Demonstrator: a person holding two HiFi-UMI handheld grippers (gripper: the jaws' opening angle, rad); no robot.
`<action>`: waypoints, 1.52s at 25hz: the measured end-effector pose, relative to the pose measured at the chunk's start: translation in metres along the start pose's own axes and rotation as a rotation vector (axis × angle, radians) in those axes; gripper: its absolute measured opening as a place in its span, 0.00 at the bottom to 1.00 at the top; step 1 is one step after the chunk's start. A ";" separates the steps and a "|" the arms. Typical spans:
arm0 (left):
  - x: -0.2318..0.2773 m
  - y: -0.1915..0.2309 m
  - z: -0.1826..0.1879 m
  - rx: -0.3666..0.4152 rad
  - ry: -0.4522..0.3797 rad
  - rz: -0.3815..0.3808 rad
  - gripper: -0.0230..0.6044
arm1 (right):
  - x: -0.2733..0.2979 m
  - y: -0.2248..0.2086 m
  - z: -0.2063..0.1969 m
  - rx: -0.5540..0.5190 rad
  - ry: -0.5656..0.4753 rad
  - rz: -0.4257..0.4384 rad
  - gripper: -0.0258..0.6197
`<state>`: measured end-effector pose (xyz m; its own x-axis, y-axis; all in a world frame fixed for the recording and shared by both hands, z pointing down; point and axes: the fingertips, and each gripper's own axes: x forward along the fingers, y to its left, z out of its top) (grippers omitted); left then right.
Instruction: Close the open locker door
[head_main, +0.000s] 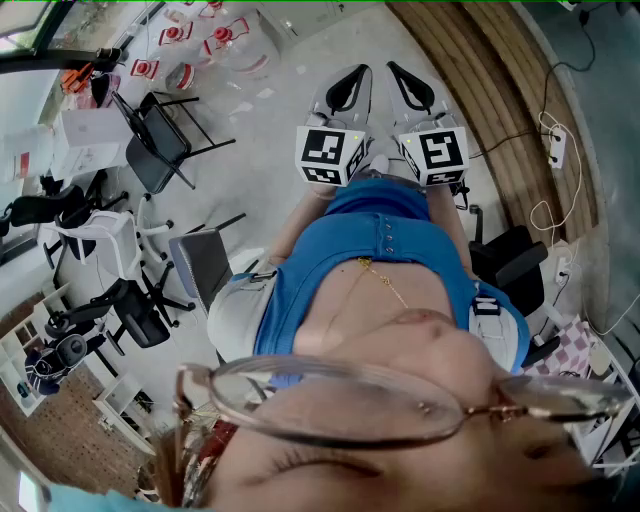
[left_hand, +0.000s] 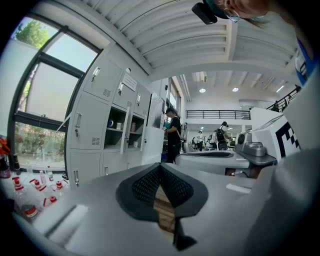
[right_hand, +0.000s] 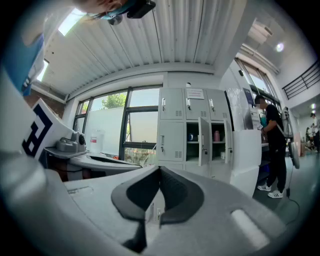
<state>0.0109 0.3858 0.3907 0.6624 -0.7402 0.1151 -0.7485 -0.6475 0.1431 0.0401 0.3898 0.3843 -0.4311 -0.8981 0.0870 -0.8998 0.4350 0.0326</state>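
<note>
We hold the left hand-held gripper and right hand-held gripper side by side, jaws pressed together on both, the open locker door well ahead.

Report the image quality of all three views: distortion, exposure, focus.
Head view: heavy fisheye bends the floor, and the glasses at the bottom edge are close and blurred. Left gripper view: dark rounded corners, the window is washed bright, the left tongs look soft. Right gripper view: same fisheye curve, the lockers are sharp, the right tongs are soft and shaded.
</note>
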 end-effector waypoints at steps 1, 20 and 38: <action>0.002 0.001 0.001 0.000 -0.002 0.001 0.04 | 0.002 -0.001 0.001 -0.001 -0.004 0.000 0.04; 0.048 0.036 0.006 -0.031 -0.002 -0.025 0.04 | 0.053 -0.026 -0.002 0.035 -0.031 0.002 0.04; 0.164 0.107 0.031 -0.027 0.013 -0.142 0.04 | 0.166 -0.095 0.005 0.042 -0.017 -0.080 0.04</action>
<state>0.0385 0.1902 0.3948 0.7619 -0.6391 0.1049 -0.6464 -0.7402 0.1853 0.0543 0.1992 0.3907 -0.3583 -0.9311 0.0686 -0.9333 0.3590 -0.0030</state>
